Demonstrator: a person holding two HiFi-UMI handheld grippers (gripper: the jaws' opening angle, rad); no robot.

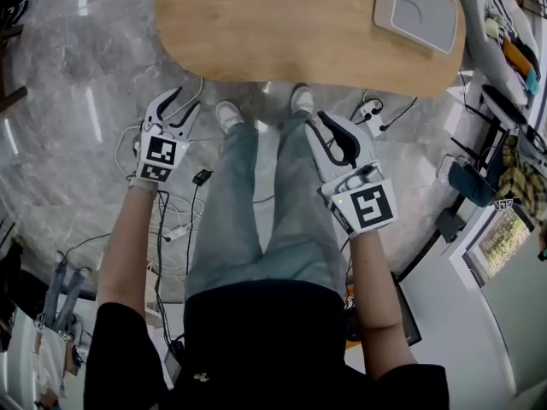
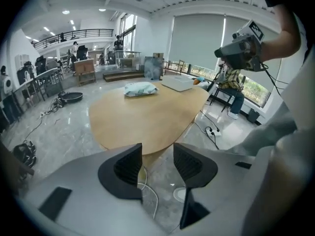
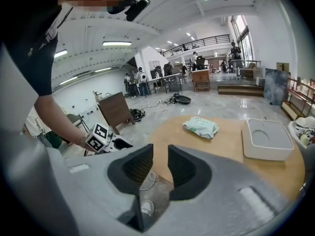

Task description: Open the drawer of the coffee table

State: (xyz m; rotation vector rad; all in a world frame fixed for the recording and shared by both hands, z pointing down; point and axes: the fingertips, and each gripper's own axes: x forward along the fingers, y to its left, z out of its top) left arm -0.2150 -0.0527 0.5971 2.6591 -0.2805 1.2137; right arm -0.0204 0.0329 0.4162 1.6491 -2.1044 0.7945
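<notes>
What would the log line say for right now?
left gripper: open, empty | right gripper: open, empty | table: in front, untouched | drawer: not seen

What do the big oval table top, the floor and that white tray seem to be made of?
Table top: likely wood or wood veneer, matt; light tan with faint grain streaks.
Floor: seemingly polished grey stone or marble-look tile; pale veining, mirror-like light streaks.
White tray: probably moulded plastic, smooth; rounded corners, pressed-in recesses.
</notes>
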